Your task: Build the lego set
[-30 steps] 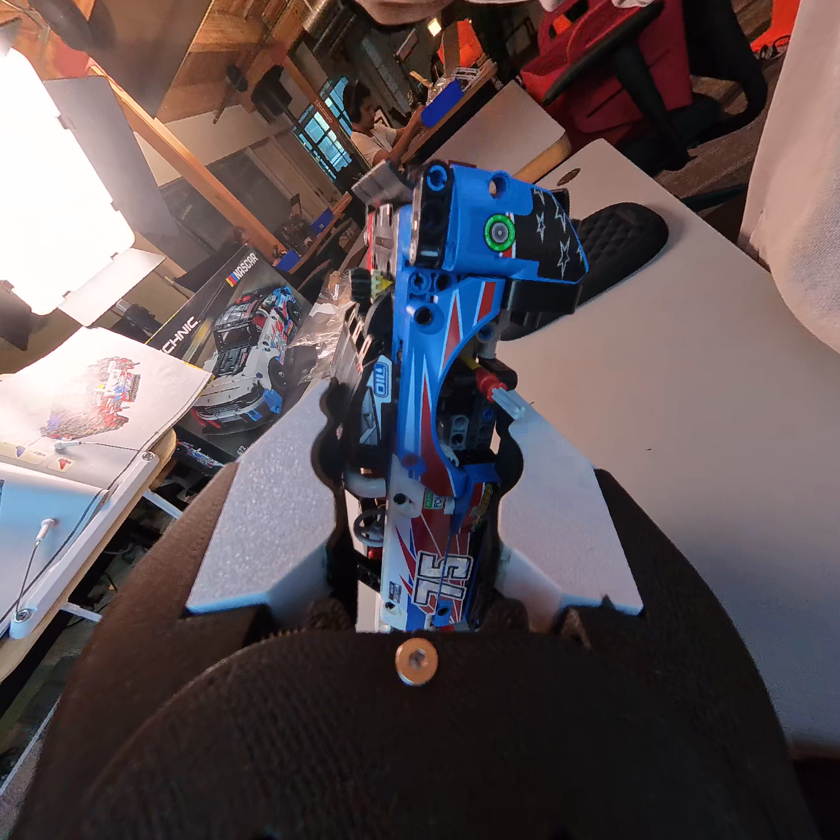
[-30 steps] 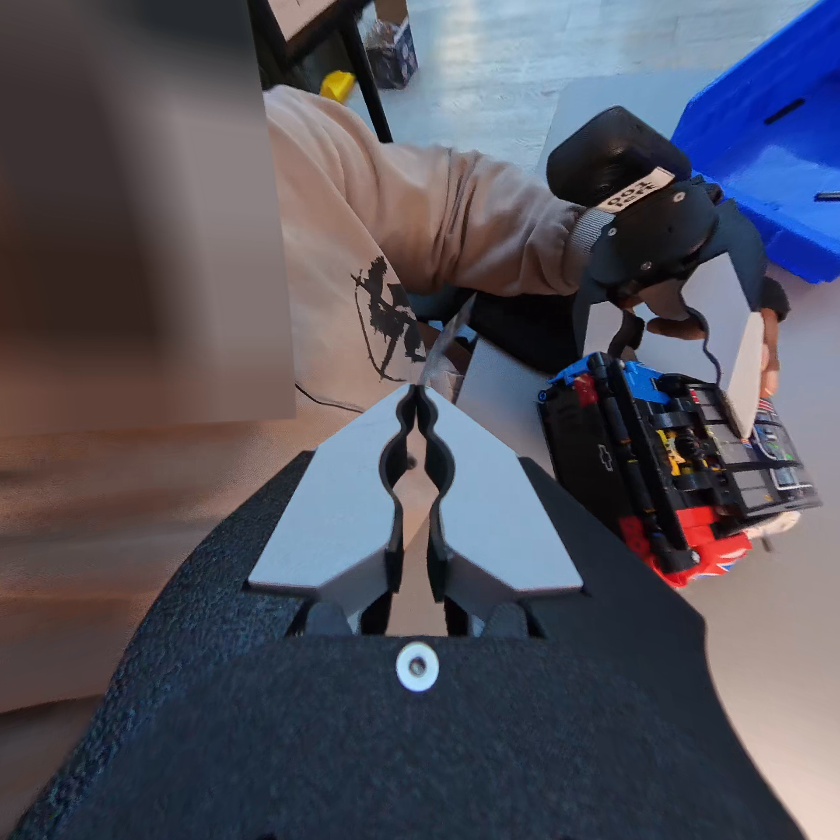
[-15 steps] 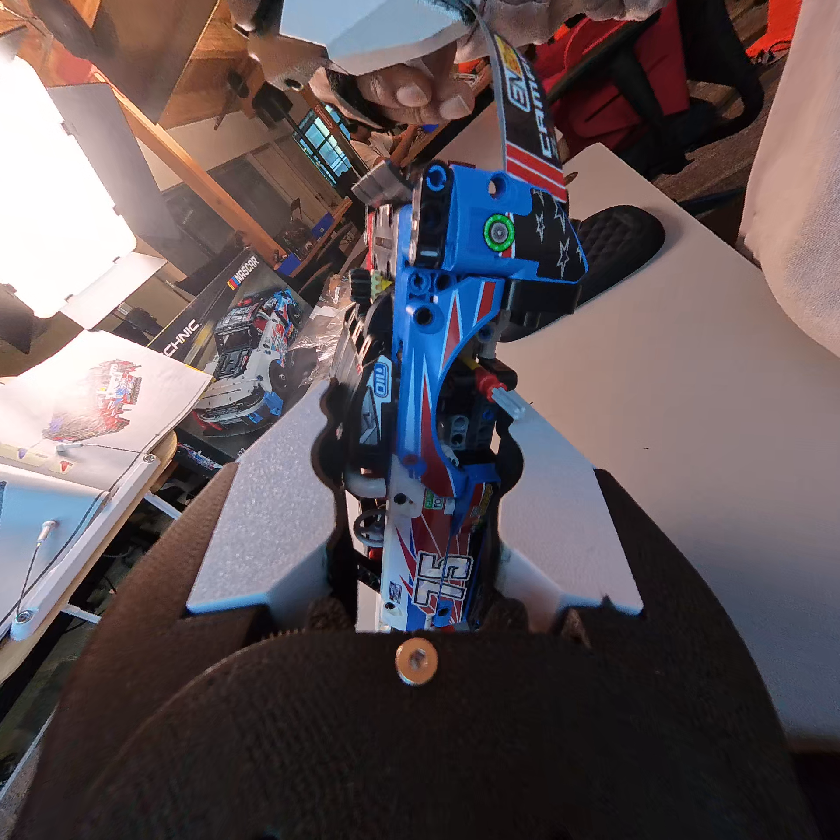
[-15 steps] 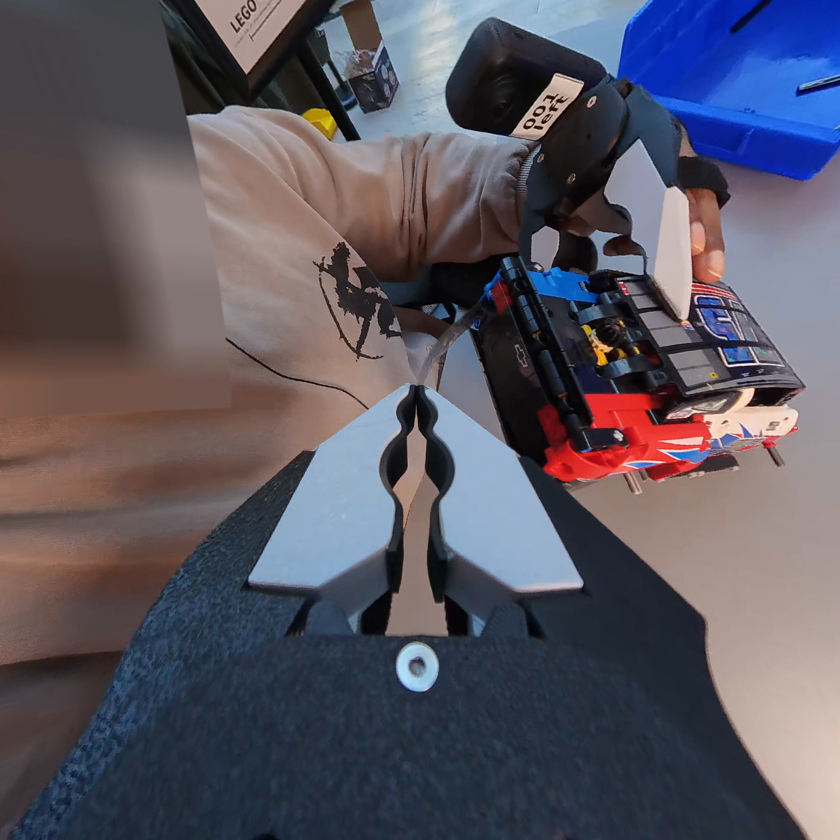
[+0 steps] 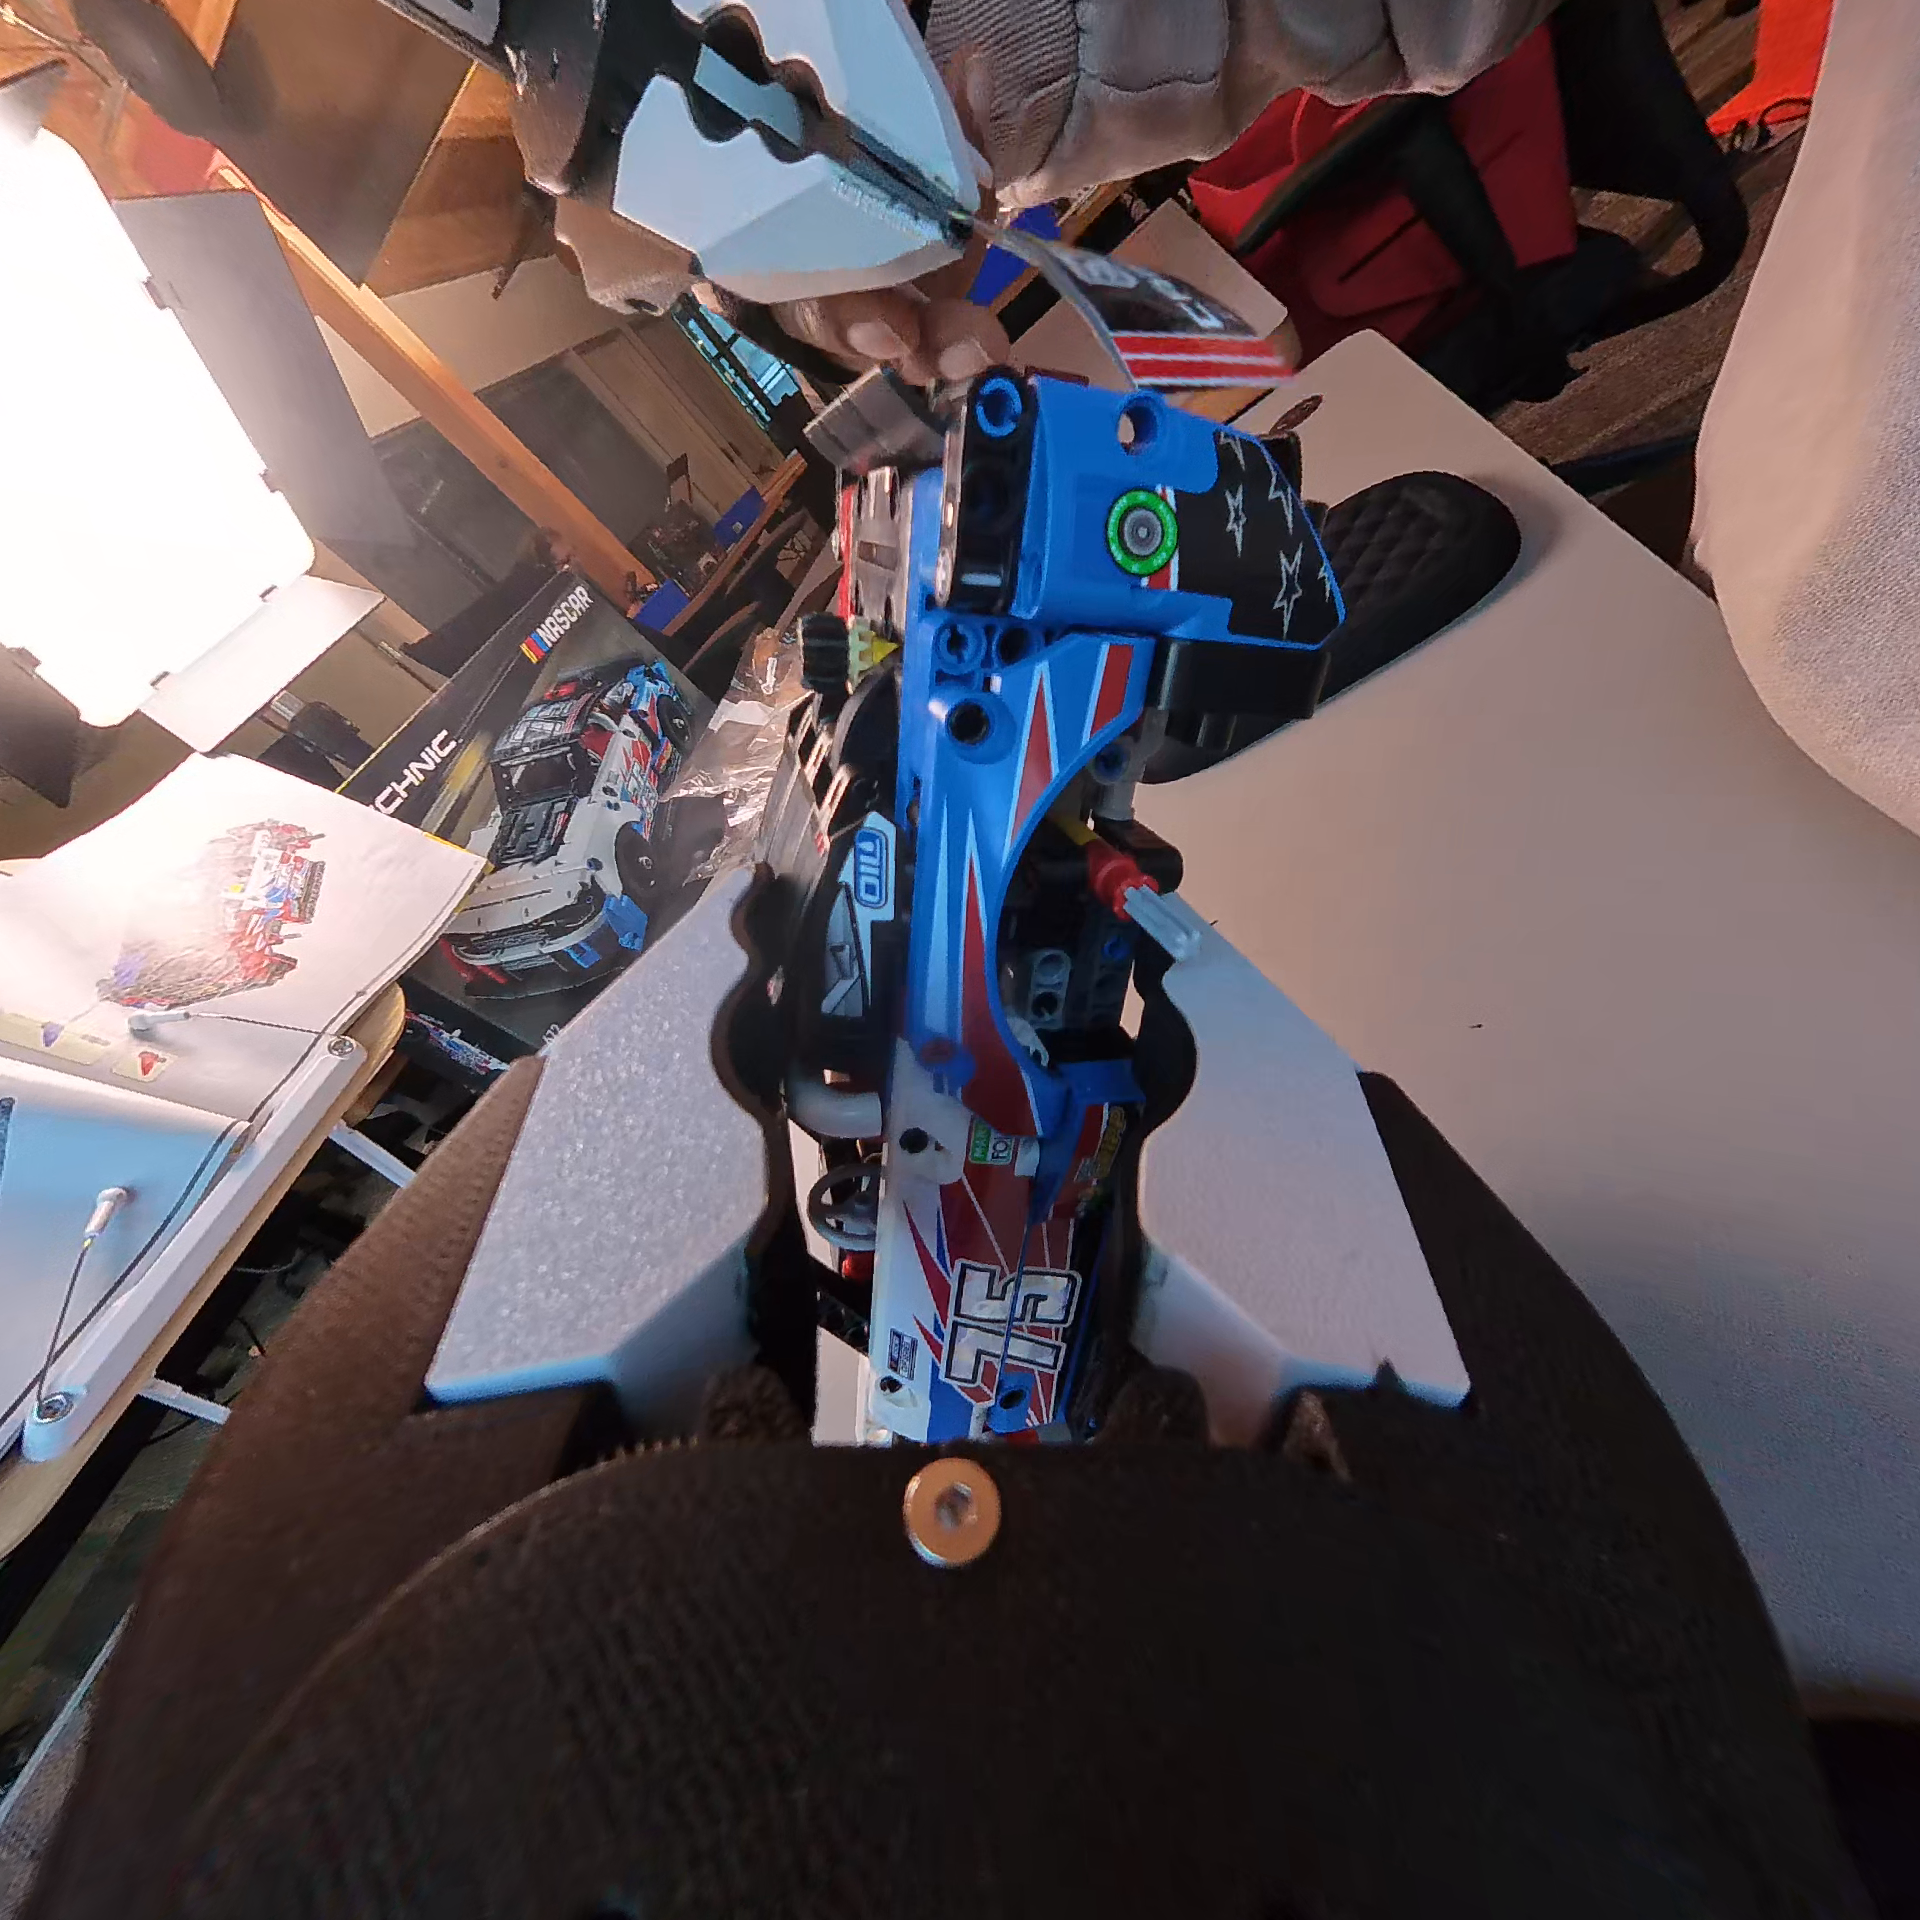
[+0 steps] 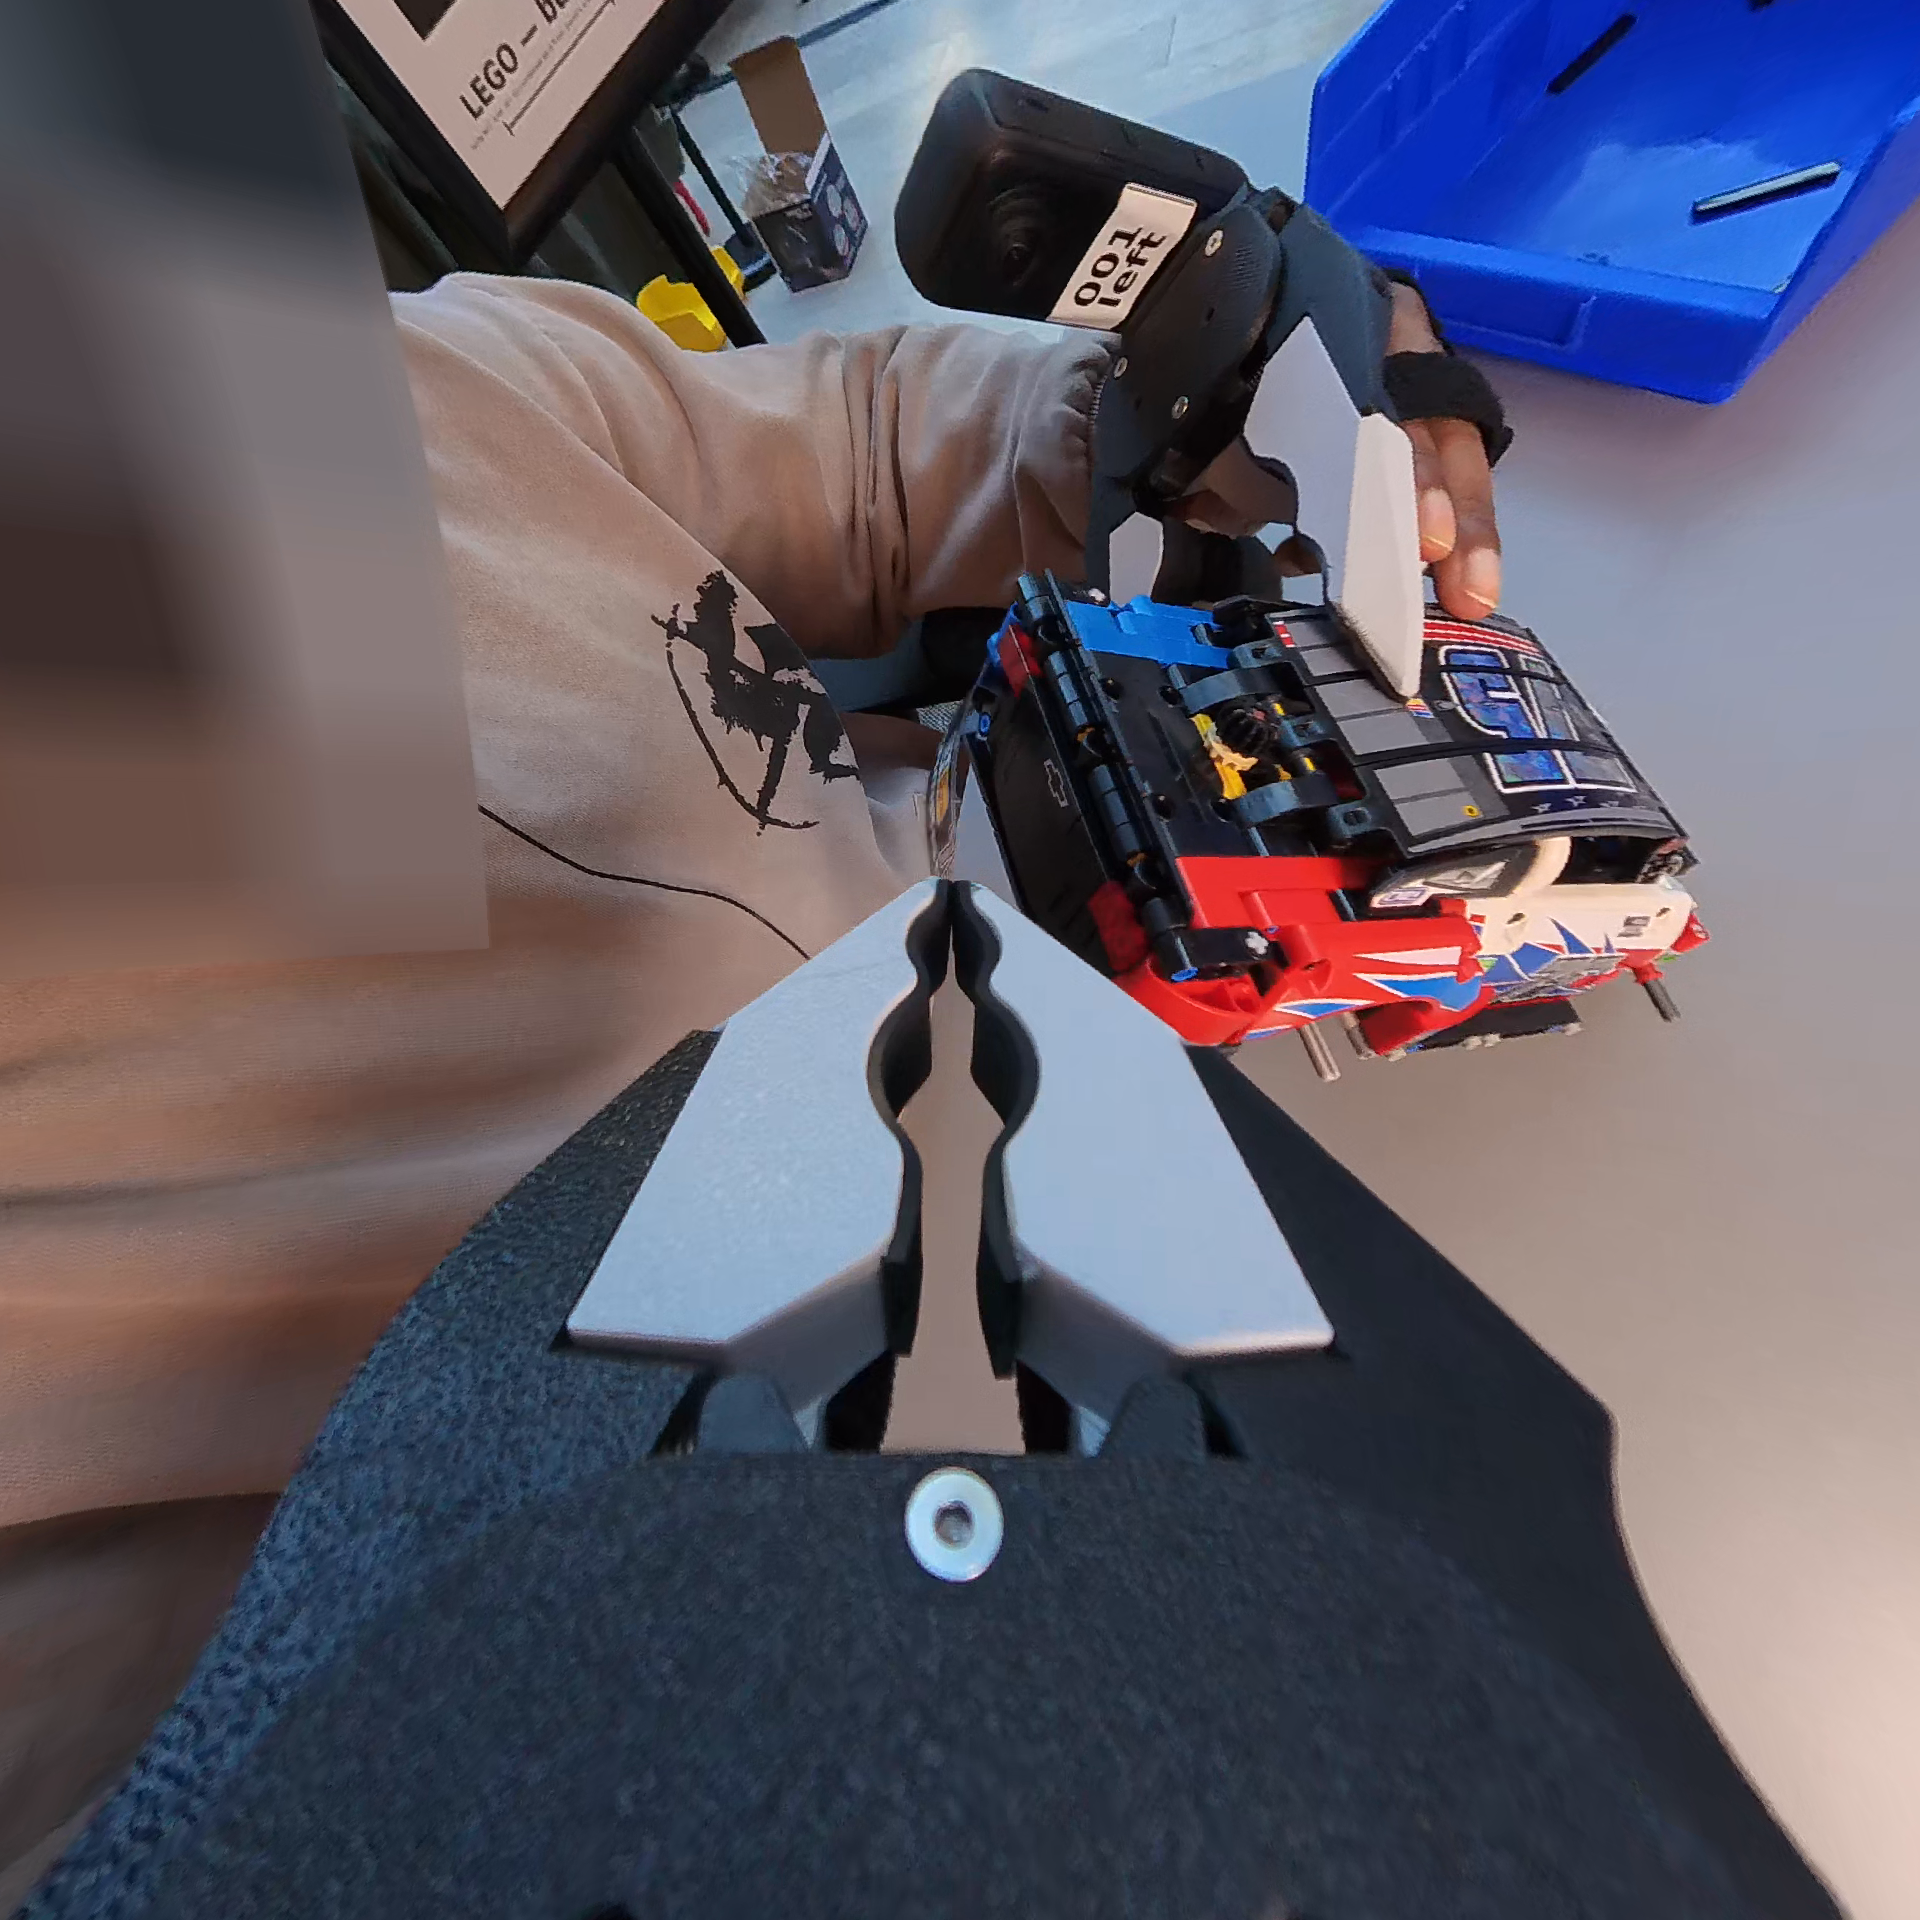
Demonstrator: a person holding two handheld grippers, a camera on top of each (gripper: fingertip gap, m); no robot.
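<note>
My left gripper (image 5: 956, 914) is shut on the Lego race car (image 5: 997, 831), a blue, red and white model held on its side above the white table (image 5: 1558, 1039). In the right wrist view the car (image 6: 1299, 831) shows its black roof and red side, with one left finger (image 6: 1382, 561) on the roof. My right gripper (image 6: 951, 894) is shut on a thin sticker strip (image 6: 943, 790), seen edge-on. In the left wrist view the right gripper (image 5: 951, 203) hangs above the car's far end, and the sticker (image 5: 1174, 312) is black with red and white stripes.
The set's box (image 5: 561, 810) and an open instruction booklet (image 5: 208, 914) lie at the left under a bright lamp (image 5: 104, 468). A black padded rest (image 5: 1423, 561) lies behind the car. A blue bin (image 6: 1621, 187) stands at the table's far side. About 11 cm separates my left fingertips from my right.
My right gripper has come in from above with the sticker, down to just over the car's far end. The car stays clamped and still in my left gripper.
</note>
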